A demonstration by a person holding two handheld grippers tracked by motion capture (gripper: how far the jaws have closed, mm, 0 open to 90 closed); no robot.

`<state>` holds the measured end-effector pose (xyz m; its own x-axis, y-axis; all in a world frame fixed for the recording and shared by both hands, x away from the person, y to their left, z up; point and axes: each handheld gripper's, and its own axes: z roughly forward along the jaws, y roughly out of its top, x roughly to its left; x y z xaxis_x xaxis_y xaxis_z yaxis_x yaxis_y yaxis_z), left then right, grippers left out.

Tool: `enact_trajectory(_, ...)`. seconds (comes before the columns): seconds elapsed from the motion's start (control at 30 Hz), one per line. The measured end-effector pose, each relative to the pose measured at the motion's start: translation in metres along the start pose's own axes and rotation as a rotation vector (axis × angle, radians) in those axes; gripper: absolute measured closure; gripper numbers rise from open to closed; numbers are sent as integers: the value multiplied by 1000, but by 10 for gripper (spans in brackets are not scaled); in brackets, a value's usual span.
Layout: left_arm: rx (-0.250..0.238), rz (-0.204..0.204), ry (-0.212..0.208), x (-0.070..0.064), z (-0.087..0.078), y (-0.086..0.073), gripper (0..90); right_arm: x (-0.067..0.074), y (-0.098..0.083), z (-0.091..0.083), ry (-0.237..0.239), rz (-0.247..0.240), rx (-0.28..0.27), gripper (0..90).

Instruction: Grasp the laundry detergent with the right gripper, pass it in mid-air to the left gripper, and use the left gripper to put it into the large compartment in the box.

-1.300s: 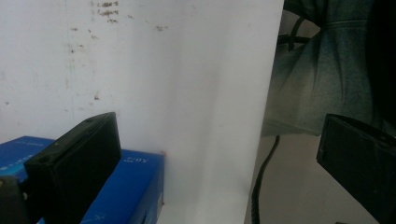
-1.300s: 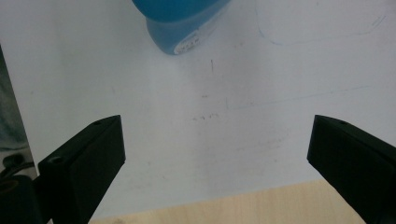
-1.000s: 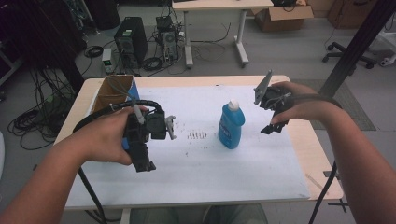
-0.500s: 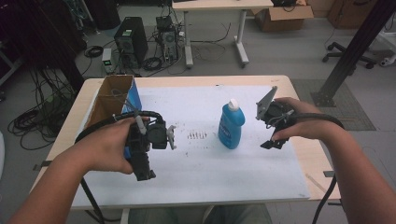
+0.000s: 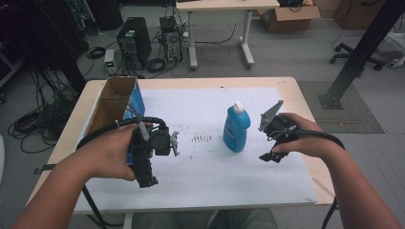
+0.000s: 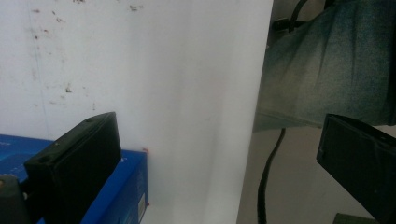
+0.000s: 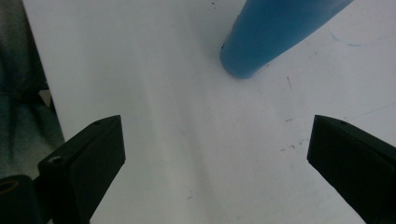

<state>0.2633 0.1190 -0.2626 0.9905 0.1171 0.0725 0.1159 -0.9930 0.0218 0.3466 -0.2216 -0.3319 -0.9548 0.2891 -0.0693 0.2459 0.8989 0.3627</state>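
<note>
White sheet (image 5: 200, 176) covers a wooden table (image 5: 305, 102); cables and computer towers on the floor beyond. Blue bottle (image 5: 236, 128) stands upright near the sheet's centre, white cap on, nothing touching it.

Right gripper (image 5: 273, 138) just right of the bottle, apart from it, jaws spread wide and empty; in the right gripper view the bottle's base (image 7: 275, 35) sits ahead, off the jaw line. Left gripper (image 5: 148, 157) well left, near side, jaws released, empty, beside the open blue box (image 5: 117, 102).

Risk, as judged: bottle is tall and narrow-based. An off-centre or high approach by the right gripper could push it over before the jaws close. Trailing cable could also brush it.
</note>
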Motion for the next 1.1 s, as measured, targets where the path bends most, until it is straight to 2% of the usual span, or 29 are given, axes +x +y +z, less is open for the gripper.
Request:
enact_trajectory(0.1, 9, -1, 1, 1, 2, -1, 2, 0, -1, 4, -7, 23, -18, 44)
enact_trajectory(0.13, 14, -4, 3, 1, 3, -2, 2, 0, -3, 8, -9, 43, -48, 44)
enact_trajectory(0.23, 11, -6, 5, 1, 3, -3, 2, 1, -4, 13, -18, 64, -70, 44)
enact_trajectory(0.27, 9, -8, 4, 2, 4, -5, 3, 1, -6, 16, -33, 94, -113, 42)
enact_trajectory(0.3, 9, -8, 4, 2, 4, -5, 2, 1, -6, 16, -33, 94, -113, 42)
enact_trajectory(0.33, 8, -12, 4, 3, 5, -6, 3, 1, -8, 20, -45, 130, -159, 41)
enact_trajectory(0.37, 8, -12, 4, 3, 5, -6, 3, 1, -8, 20, -45, 130, -159, 41)
enact_trajectory(0.4, 6, -13, 4, 3, 6, -8, 2, 1, -9, 23, -57, 163, -200, 41)
enact_trajectory(0.53, 8, -14, 3, 4, 9, -9, 2, 1, -10, 33, -85, 211, -247, 40)
enact_trajectory(0.63, 6, -10, 5, 4, 9, -9, 2, 0, -11, 38, -96, 229, -265, 40)
enact_trajectory(0.73, 3, -9, 6, 3, 9, -9, 3, -1, -14, 46, -124, 277, -308, 36)
enact_trajectory(1.1, 7, 3, 15, 0, 10, -7, 3, 2, -17, 62, -150, 312, -369, 31)
